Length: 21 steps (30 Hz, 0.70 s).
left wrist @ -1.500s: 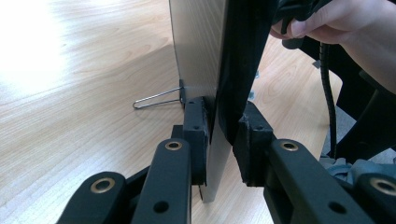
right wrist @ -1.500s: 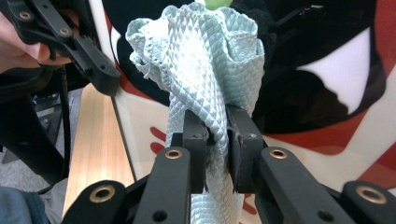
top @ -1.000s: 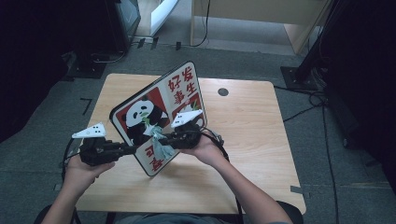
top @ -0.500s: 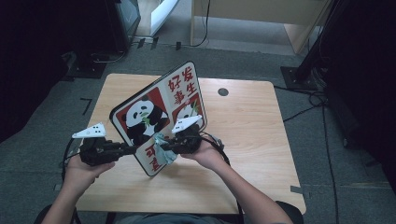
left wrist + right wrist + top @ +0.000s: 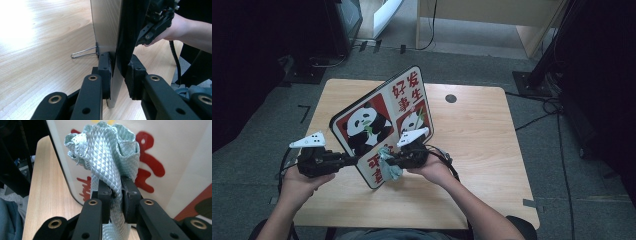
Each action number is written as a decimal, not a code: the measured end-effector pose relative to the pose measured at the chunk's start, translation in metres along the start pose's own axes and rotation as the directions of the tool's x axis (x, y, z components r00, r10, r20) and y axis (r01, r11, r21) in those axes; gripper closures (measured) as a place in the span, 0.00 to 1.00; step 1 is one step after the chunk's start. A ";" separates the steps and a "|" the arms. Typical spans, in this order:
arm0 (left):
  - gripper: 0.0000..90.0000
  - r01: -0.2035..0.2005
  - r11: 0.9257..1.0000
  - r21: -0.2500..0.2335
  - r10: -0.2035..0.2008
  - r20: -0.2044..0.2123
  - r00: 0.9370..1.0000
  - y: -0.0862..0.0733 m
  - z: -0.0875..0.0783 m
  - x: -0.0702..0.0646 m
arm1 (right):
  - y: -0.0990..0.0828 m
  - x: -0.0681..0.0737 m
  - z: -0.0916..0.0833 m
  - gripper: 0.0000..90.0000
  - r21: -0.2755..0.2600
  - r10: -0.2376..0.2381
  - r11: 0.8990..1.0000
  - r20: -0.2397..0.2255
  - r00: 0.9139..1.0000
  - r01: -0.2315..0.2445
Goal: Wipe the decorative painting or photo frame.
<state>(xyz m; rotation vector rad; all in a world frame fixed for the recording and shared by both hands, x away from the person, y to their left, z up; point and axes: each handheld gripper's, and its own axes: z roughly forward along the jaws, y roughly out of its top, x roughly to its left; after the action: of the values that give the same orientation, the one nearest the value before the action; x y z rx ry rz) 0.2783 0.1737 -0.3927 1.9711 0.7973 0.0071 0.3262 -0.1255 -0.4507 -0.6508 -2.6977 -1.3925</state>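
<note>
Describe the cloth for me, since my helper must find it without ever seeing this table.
On the light wooden table a panda picture board with red characters stands tilted. At its lower edge, the right gripper pinches a crumpled pale green cloth. Its quilted diamond weave makes it the sole soft thing there.

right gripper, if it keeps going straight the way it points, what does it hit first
Most likely the panda board. The right gripper is shut on a pale green cloth, whose bunched end lies against or just short of the board's printed face; depth is hard to judge.
</note>
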 end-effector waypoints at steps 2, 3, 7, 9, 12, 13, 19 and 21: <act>0.85 0.001 1.000 0.000 -0.001 0.001 1.000 0.000 0.000 0.000 | -0.002 0.000 0.001 0.88 0.007 0.001 1.000 0.001 1.000 -0.001; 0.85 0.000 1.000 0.001 0.000 0.001 1.000 0.000 0.000 0.000 | -0.003 0.000 0.001 0.88 0.008 0.005 1.000 0.001 1.000 -0.005; 0.85 0.002 1.000 0.000 -0.002 0.001 1.000 0.000 0.000 0.000 | -0.005 0.000 0.003 0.89 0.017 0.013 1.000 -0.002 1.000 -0.013; 0.85 0.002 1.000 0.000 -0.002 0.002 1.000 0.000 0.000 0.000 | -0.006 0.000 0.004 0.89 0.022 0.015 1.000 -0.005 1.000 -0.014; 0.85 0.002 1.000 0.001 -0.002 0.002 1.000 0.000 0.000 0.000 | -0.008 -0.001 0.005 0.89 0.023 0.021 1.000 -0.008 1.000 -0.021; 0.85 0.002 1.000 0.001 -0.002 0.003 1.000 0.000 0.000 0.000 | -0.009 -0.001 0.005 0.89 0.021 0.019 1.000 -0.011 1.000 -0.019; 0.85 0.000 1.000 0.001 0.000 0.003 1.000 0.000 0.000 0.001 | -0.013 -0.002 0.007 0.89 0.034 0.029 0.999 -0.014 0.999 -0.028; 0.85 0.000 1.000 0.001 0.000 0.004 1.000 0.000 0.000 0.001 | -0.014 -0.002 0.008 0.89 0.039 0.031 0.999 -0.015 0.999 -0.030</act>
<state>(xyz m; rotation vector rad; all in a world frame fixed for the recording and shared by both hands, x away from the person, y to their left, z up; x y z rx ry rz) 0.2791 0.1738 -0.3925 1.9714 0.7952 0.0025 0.3238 -0.1274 -0.4669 -0.6730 -2.6842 -1.3286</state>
